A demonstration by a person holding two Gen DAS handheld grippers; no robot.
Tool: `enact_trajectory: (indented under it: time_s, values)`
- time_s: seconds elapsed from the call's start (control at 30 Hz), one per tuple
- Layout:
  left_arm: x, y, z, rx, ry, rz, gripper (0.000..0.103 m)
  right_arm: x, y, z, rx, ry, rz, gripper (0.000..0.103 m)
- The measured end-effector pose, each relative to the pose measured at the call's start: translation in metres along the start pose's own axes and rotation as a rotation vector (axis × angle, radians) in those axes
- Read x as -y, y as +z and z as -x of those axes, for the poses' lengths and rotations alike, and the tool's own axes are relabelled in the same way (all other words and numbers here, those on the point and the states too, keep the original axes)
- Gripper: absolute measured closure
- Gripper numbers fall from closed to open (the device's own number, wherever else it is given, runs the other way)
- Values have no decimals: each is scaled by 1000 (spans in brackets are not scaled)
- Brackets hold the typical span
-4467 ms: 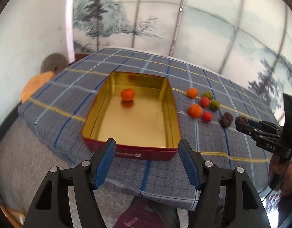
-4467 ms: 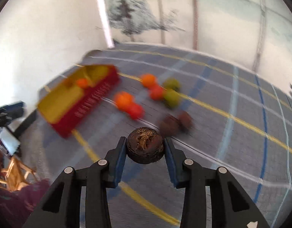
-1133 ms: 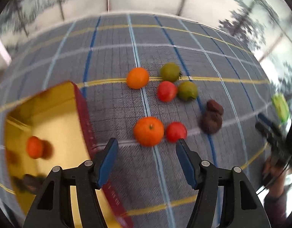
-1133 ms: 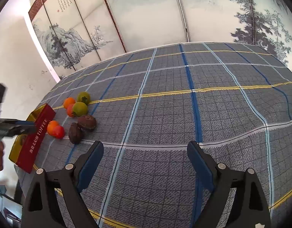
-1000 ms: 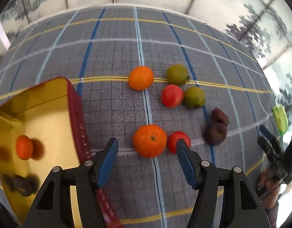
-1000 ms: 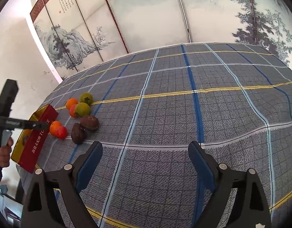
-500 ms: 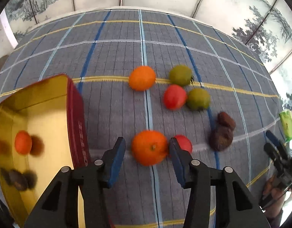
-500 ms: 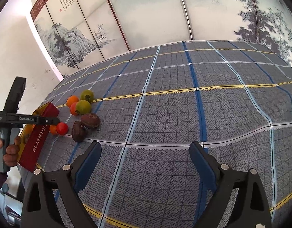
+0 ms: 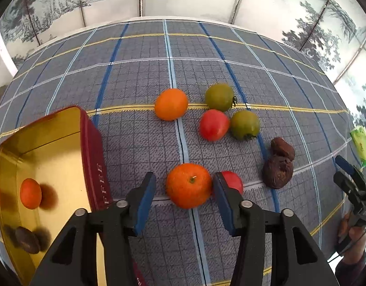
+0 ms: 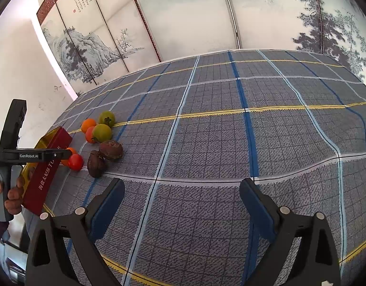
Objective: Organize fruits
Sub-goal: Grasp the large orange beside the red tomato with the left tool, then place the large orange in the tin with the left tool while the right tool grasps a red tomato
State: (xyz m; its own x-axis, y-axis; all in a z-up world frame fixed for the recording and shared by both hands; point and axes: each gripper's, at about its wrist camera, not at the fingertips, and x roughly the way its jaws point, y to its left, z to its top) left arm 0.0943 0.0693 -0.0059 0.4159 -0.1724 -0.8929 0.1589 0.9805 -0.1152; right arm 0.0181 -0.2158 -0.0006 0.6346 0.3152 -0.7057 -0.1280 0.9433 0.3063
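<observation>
Three oranges (image 9: 188,185), two red tomatoes (image 9: 214,125)

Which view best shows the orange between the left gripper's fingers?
The left wrist view: the orange sits whole between the closing left gripper. In the right wrist view only a sliver of it peeks from behind that gripper's bar.

Glossy metal tin (image 9: 40,143), woven cloth (image 9: 140,76)
</observation>
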Motion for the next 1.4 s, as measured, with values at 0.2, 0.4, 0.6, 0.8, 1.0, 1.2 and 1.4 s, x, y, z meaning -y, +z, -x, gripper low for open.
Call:
enact_trajectory:
  time_s: [0.2,0.4,0.6,0.8,1.0,1.2,1.4]
  values:
    - [7,-20,10,34,7,22,67,1,-1,-1,-9,0,-6,6]
    - [20,-43,69,158,-29,30,66,2,-1,1,-5,-3,-15,5]
    - [19,-62,124,246,-59,58,66,-23,-4,11,42,76,98,13]
    - [0,-80,150,269,-52,113,66,-122,-8,1,-2,268,387,26]
    - [-26,-102,166,275,-20,153,66,-185,7,-46,-89,281,560,43]
    - [-48,-116,174,282,17,179,66,-201,11,-96,-180,192,606,47]
    - [-65,-124,173,296,63,190,66,-204,14,-102,-205,178,583,75]
